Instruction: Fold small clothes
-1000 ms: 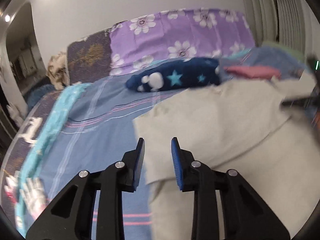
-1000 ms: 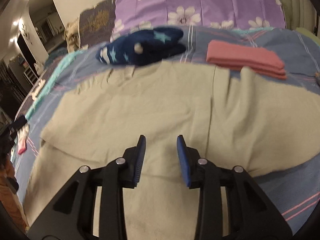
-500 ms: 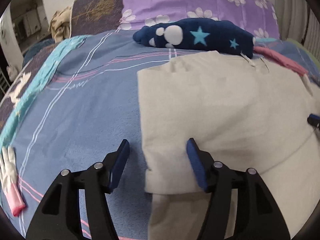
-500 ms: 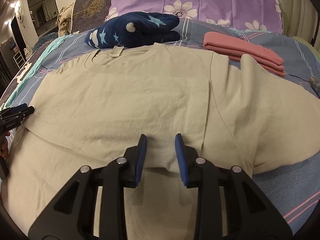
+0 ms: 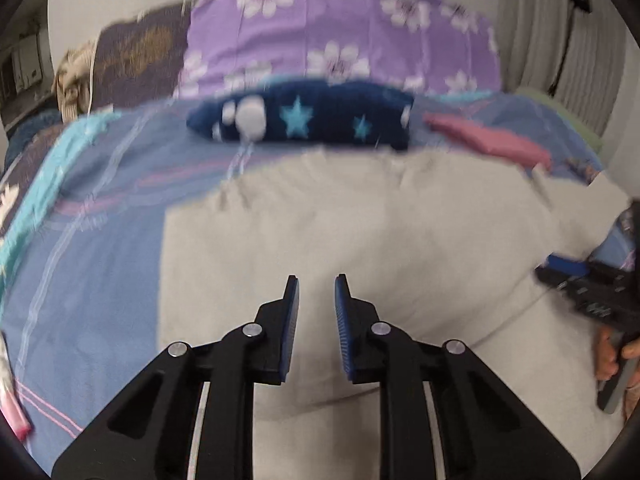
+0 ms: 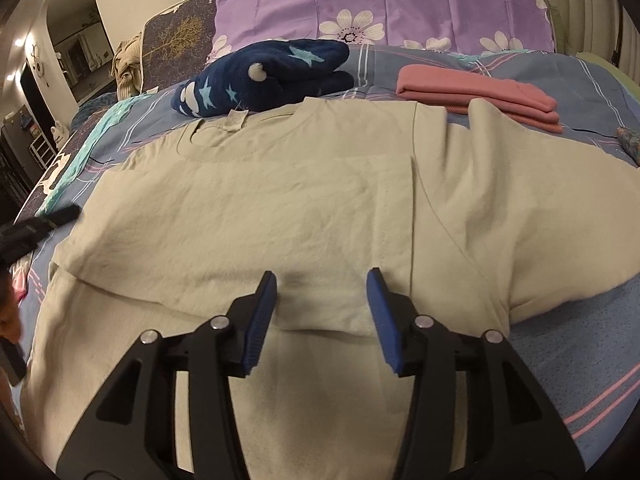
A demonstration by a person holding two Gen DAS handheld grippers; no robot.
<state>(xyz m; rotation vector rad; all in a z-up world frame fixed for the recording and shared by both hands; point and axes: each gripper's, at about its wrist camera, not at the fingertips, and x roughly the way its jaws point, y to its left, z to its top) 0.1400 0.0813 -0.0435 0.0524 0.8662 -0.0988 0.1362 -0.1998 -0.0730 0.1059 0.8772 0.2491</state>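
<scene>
- The beige shirt lies flat on the blue striped bedspread, collar pointing away toward the purple flowered pillow.
- Its long axis runs from the collar down toward the cameras; the sleeve on the left is folded in across the body, while the other sleeve spreads out to the right.
- The right gripper hangs over the lower edge of the folded-in layer, jaws opening, pads apart with cloth under them but nothing pinched.
- The left gripper is above the shirt near its left edge, jaws closing, a narrow gap showing and no cloth caught; the view is blurred.
- A navy star plush lies just beyond the collar.
- A folded pink cloth sits to its right, by the spread sleeve.
</scene>
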